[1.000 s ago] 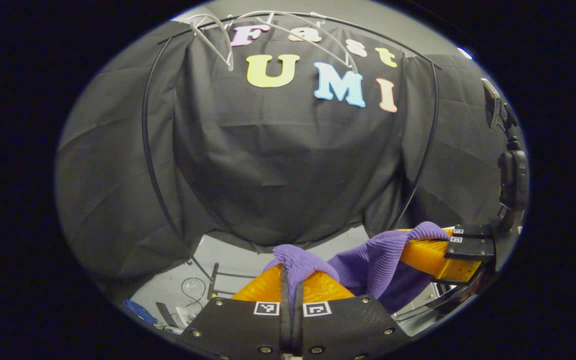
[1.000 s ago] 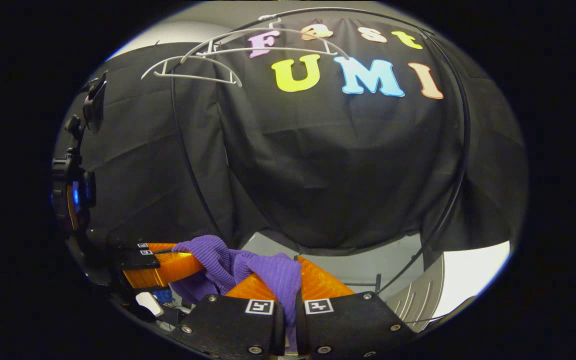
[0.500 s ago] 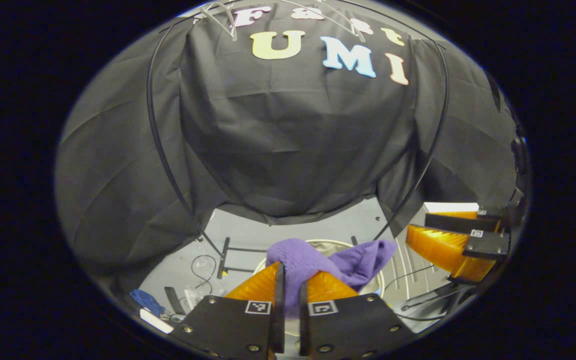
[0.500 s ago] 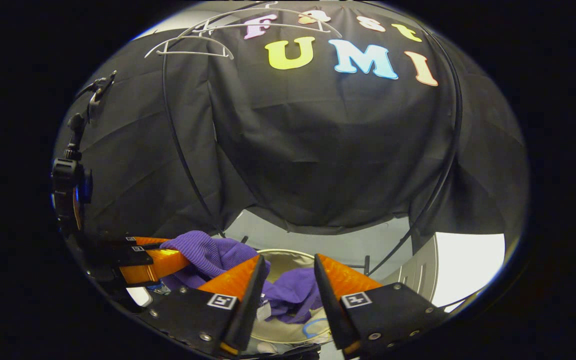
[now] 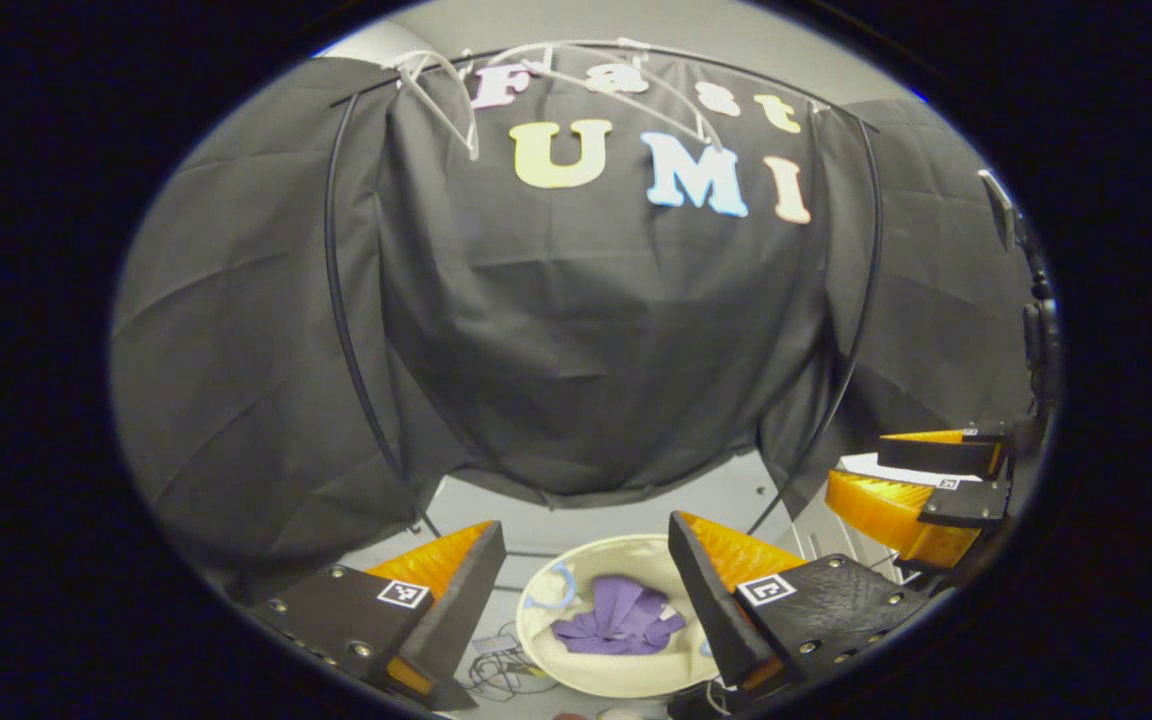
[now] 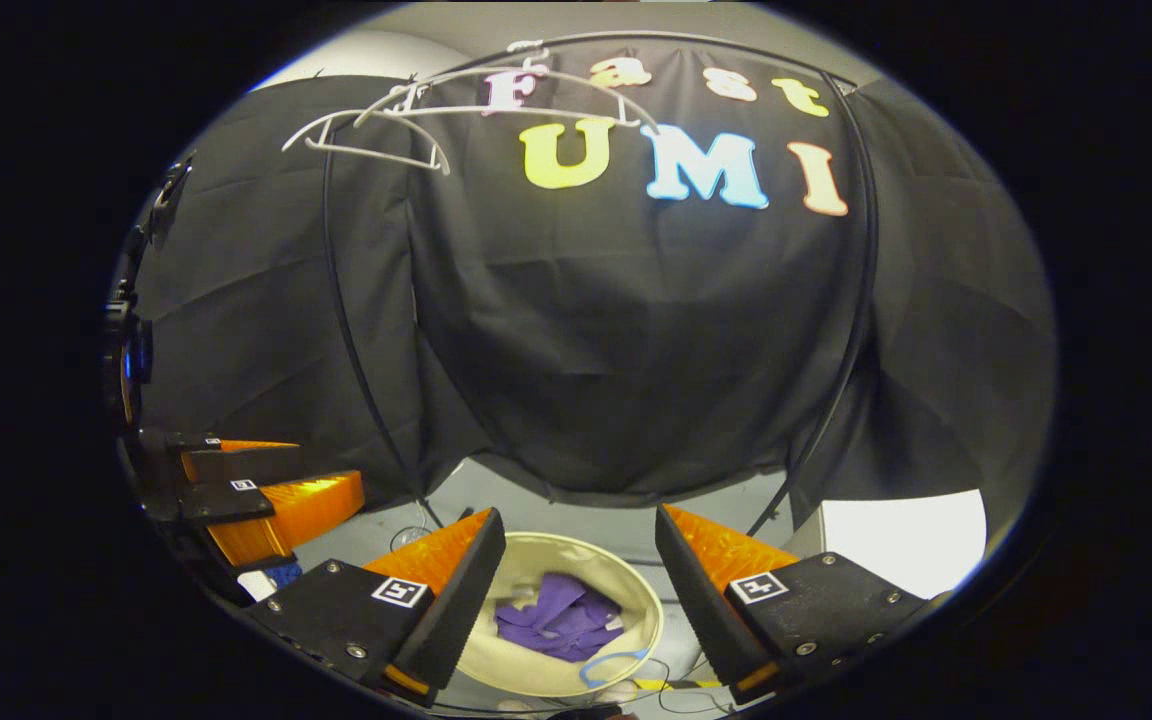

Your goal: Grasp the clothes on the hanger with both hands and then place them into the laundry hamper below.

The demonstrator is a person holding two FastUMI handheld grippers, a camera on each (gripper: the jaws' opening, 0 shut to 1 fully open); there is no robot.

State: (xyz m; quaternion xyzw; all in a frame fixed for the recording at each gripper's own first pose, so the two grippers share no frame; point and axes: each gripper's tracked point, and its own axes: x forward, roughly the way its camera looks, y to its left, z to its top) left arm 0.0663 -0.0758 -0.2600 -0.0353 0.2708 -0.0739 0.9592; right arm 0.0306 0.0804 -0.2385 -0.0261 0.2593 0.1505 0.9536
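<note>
Purple clothes (image 5: 619, 619) lie crumpled in the laundry hamper (image 5: 546, 668), on the hamper bottom, roughly mid, none draped over the rim as far as visible. Hamper stands on the floor (image 6: 626, 524) below both tools, mouth up.

Left hand-held gripper (image 5: 586, 560): jaws spread wide, nothing between the fingers, hamper mouth framed right in the gap. Right hand-held gripper (image 6: 576, 545): same, wide and empty, hamper directly under. Each is also seen from the other's camera, off to the side, jaws apart there too. Likely reason for the pose: both sit over the hamper opening w/ jaws parted so the garment falls clear into it; drop looks done, task prob. complete or nearly.

White hangers (image 6: 406, 120) hang bare on the rack bar up top, against the black cloth wall; thin rack legs run down either side of the hamper.

Room: plenty of open air above the hamper and betw. the two tools, which are well apart. Hamper rim is near the rack legs and some loose cables (image 5: 496, 672) on the floor just beside its left edge; a small blue loop lies at the rim. Pulling up/back looks unobstructed.
</note>
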